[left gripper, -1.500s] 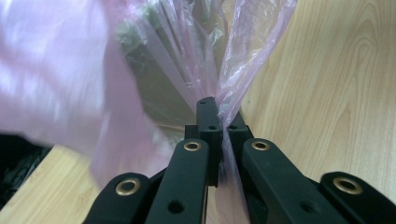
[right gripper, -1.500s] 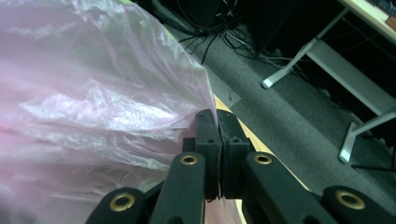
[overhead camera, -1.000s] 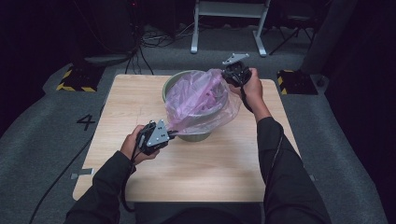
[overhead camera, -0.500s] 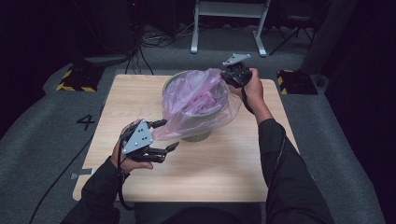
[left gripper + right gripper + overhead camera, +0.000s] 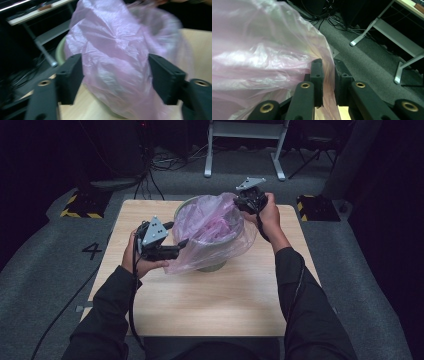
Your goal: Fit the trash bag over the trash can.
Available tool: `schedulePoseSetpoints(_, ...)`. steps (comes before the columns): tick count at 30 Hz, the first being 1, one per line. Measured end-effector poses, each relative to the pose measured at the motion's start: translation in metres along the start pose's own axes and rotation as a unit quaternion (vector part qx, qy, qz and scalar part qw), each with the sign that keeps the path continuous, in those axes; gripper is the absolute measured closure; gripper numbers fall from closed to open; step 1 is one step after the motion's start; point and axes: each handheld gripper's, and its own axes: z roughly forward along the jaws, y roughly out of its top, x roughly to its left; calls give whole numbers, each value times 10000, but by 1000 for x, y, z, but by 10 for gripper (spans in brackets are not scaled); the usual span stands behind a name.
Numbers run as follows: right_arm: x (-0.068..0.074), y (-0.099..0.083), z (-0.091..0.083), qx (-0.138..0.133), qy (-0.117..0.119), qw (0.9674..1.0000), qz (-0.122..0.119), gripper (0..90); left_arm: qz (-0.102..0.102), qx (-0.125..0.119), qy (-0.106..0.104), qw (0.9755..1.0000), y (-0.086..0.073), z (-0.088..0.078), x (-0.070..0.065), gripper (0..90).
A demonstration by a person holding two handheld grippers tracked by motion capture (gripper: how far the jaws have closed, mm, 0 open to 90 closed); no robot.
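A pink plastic bag [image 5: 212, 232] is sitting in a grey-green bin [image 5: 210, 265] that is standing near the middle of the wooden table [image 5: 235, 305], with the bag's film spilling over the bin's rim on the near side. The left gripper [image 5: 175, 237] is hanging at the bin's left side; its jaws are standing spread, having just been opening and then closing a little, and in the left gripper view the bag [image 5: 117, 62] is bulging between them without the pads pressing on it. The right gripper [image 5: 245, 202] is sitting at the bin's far right rim; in the right gripper view its jaws are standing nearly together, pinching a fold of the bag [image 5: 262, 57] while having just been easing apart slightly.
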Motion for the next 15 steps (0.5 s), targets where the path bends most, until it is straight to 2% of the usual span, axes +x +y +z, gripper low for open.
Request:
schedulePoseSetpoints(1, 0, 1, 0, -23, -5, 10000, -10, 763, 13, 77, 23, 10000, 2, 4, 3, 398)
schedulePoseSetpoints(2, 0, 1, 0, -23, -5, 10000, -10, 763, 7, 98, 53, 9999, 3, 7, 7, 398)
schedulePoseSetpoints(5, -1, -1, -2, -76, -8, 10000, -18, 721, -79, 108, 76, 9999, 6, 14, 19, 596)
schedulePoseSetpoints(7, -3, -3, -3, -114, 7, 9999, -4, 654, -159, 107, 40, 9998, 6, 16, 26, 763)
schedulePoseSetpoints(8, -5, -4, -4, -142, -9, 9999, 9, 615, -247, 102, -3, 9996, 5, 18, 30, 763)
schedulePoseSetpoints(10, -10, -8, -6, -243, 63, 9996, 157, 526, -341, 116, 146, 9992, 4, 20, 37, 868)
schedulePoseSetpoints(11, -11, -9, -7, -276, 66, 9994, 185, 501, -411, 107, 132, 9990, 3, 21, 40, 878)
schedulePoseSetpoints(12, -11, -9, -7, -276, 66, 9994, 185, 501, -563, 91, 81, 9983, 0, 22, 46, 878)
schedulePoseSetpoints(15, -14, -14, -13, -421, 154, 9986, 279, 413, -813, 93, 238, 9964, -7, 24, 56, 890)
